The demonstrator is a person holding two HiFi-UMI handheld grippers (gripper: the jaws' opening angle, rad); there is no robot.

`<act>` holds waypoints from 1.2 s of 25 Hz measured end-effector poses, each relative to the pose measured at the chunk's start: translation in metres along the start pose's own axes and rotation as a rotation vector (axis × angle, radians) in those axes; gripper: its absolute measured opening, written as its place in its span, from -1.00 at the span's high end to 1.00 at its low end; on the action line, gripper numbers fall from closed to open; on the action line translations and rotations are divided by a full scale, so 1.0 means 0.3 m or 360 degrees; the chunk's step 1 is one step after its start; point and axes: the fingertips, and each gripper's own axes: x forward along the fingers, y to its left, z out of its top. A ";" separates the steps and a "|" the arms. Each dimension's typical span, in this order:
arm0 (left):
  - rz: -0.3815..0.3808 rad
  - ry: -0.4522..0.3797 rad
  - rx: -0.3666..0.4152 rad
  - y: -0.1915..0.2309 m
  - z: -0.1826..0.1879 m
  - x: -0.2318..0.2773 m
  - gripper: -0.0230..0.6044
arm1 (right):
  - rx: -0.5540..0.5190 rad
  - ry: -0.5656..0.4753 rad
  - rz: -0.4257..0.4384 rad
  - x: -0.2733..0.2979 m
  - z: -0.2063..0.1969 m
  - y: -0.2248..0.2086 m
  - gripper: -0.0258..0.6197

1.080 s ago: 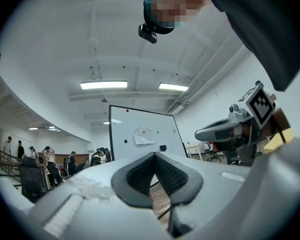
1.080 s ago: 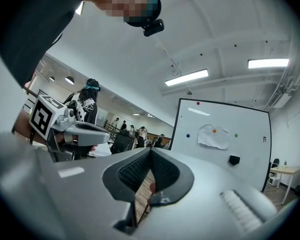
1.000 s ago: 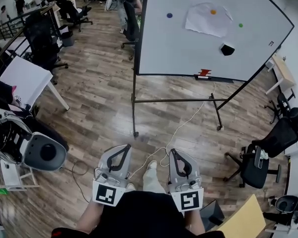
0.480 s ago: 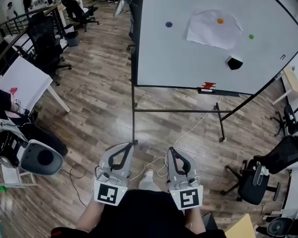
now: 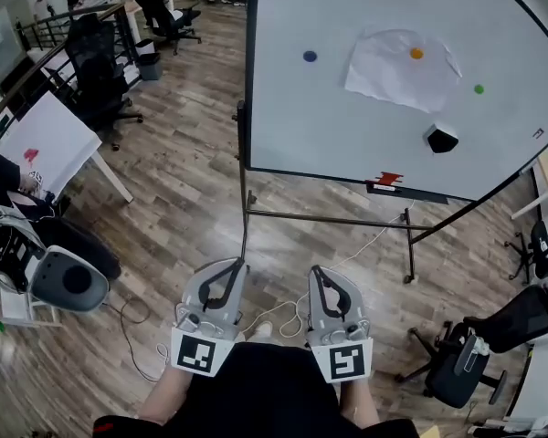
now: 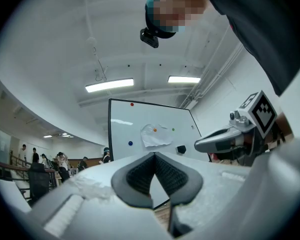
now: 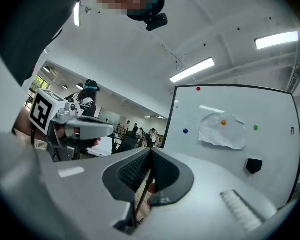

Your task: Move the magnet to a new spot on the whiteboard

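Bright, even indoor light from ceiling strip lights (image 6: 109,85), blown out white. Soft shadows on wooden floor (image 5: 183,199). Whiteboard (image 5: 347,126) shows faint reflected streak. Gripper views: heavy fisheye, dark rounded corners. Head view sharp, edges bowed.

A wood-plank floor (image 5: 183,190) fills the room. Black office chairs (image 5: 99,67) stand at the upper left beside a railing (image 5: 59,39), with a white table (image 5: 46,140) at the left and another dark chair (image 5: 521,318) at the right. Strip lights (image 6: 109,85) glow on the white ceiling (image 6: 65,44).
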 end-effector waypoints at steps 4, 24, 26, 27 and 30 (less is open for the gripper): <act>-0.0009 0.0000 0.0018 -0.003 0.016 0.047 0.92 | 0.0011 -0.0047 0.0031 0.027 0.011 -0.032 0.92; -0.0133 -0.0038 0.0025 0.124 -0.073 0.373 0.92 | -0.0061 0.0018 -0.0183 0.216 -0.048 -0.229 0.92; -0.0159 -0.0048 0.0018 0.160 -0.084 0.410 0.92 | -0.0068 0.0032 -0.0205 0.260 -0.052 -0.242 0.92; -0.0172 -0.0049 0.0015 0.181 -0.091 0.427 0.92 | -0.0078 0.0038 -0.0210 0.283 -0.051 -0.245 0.92; -0.0209 -0.0065 -0.0009 0.243 -0.116 0.486 0.92 | -0.0120 0.0037 -0.0207 0.359 -0.043 -0.250 0.92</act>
